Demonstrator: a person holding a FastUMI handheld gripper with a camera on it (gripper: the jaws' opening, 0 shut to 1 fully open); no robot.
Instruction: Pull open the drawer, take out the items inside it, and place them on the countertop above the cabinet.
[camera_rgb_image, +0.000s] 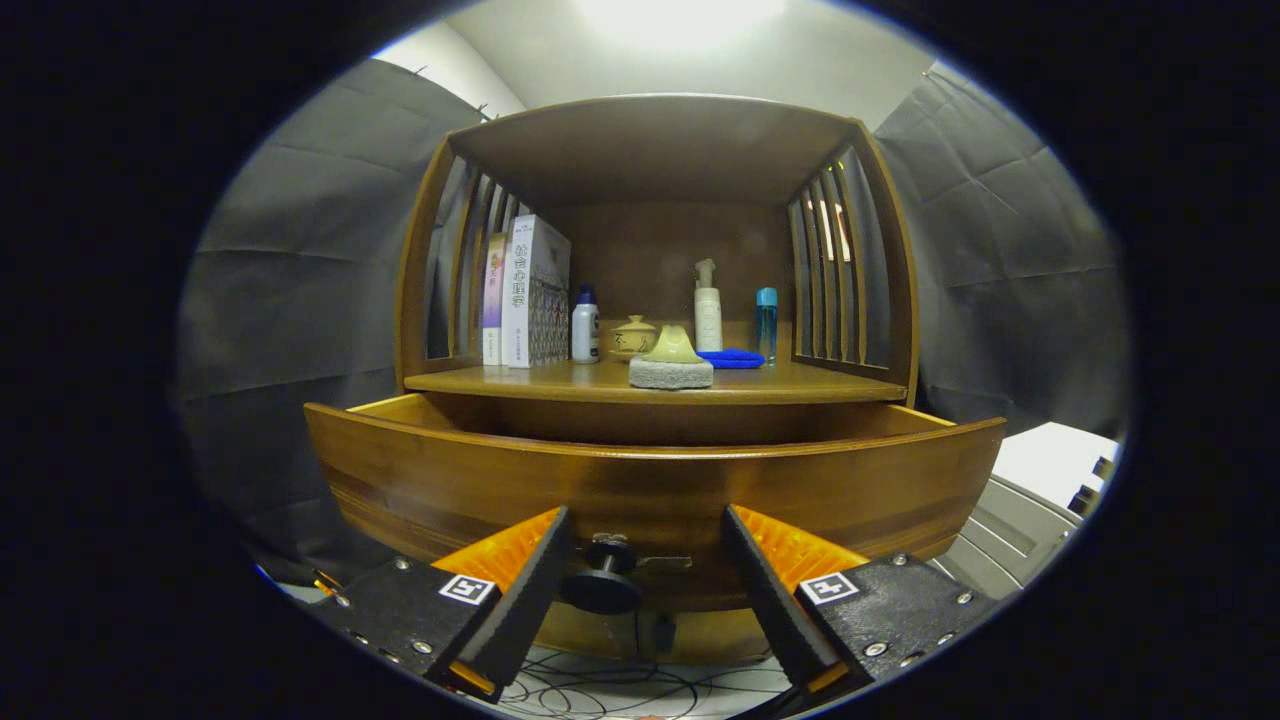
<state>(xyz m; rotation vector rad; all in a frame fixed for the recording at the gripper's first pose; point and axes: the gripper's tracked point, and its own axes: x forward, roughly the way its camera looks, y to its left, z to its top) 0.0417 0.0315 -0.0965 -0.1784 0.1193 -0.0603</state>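
1. Two fingers of your gripper (645, 575) stand spread apart, one on each side of the dark round knob (603, 582) on the drawer front; neither finger touches it, so nothing is pinched now.
2. The drawer (650, 480) is already pulled out a good way from the wooden cabinet (655, 260). Its front panel is just ahead of your fingers, and its open top shows behind the panel.
3. I cannot tell what lies inside the drawer, because the front panel hides the bottom from this low angle.
4. I judge that the pulling step is nearly done. If you want more opening, close both fingers evenly on the knob and pull straight toward you, without twisting, so the drawer does not jam.
5. Otherwise, back away from the knob first, then lift the gripper over the front panel, so that you do not knock the panel.
6. The countertop (800, 385) above the drawer already carries a grey block with a pale cone (671, 362), a blue cloth (732, 357), bottles and books. The free places are at the near left and the near right; aim there later.
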